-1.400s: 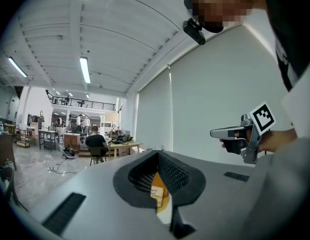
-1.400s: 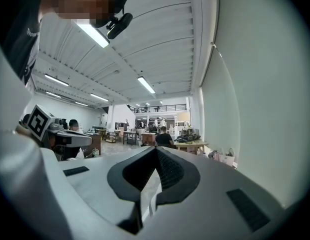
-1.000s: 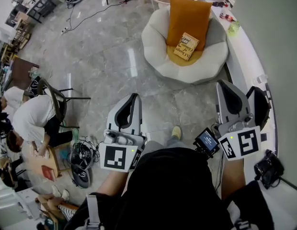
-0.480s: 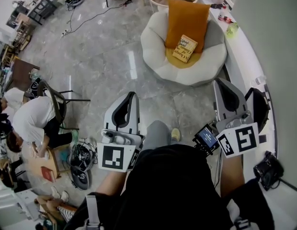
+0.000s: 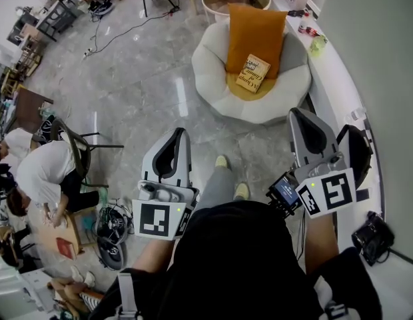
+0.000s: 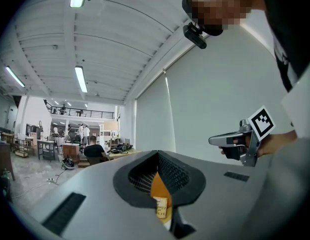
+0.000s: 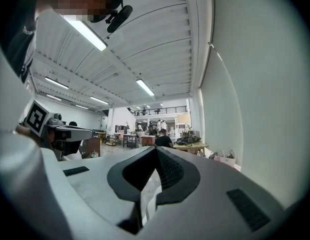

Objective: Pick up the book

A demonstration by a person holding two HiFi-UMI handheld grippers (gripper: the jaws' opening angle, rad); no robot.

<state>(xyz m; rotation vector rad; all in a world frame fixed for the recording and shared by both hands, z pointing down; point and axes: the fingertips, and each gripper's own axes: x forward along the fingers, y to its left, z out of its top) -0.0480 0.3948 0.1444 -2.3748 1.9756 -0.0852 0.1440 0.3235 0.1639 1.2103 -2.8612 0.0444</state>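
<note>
- Left hand-held gripper (image 5: 180, 133): smooth grey shell with ribbed black pads. The jaws meet at the tips with nothing between them.
- Right hand-held gripper (image 5: 300, 114): same build, jaws closed and empty.
- Book (image 5: 254, 73): flat, rectangular, tan cover. It lies well ahead of both hand-held grippers, on an orange cushion (image 5: 255, 32) in a round, white padded chair (image 5: 213, 72).
- Floor (image 5: 140, 79): glossy grey stone-like tiles.

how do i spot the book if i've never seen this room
Find the round white armchair. An orange cushion stands against its back. The book lies at the cushion's foot: a small tan cover with dark print, unlike the plain cushion.
</note>
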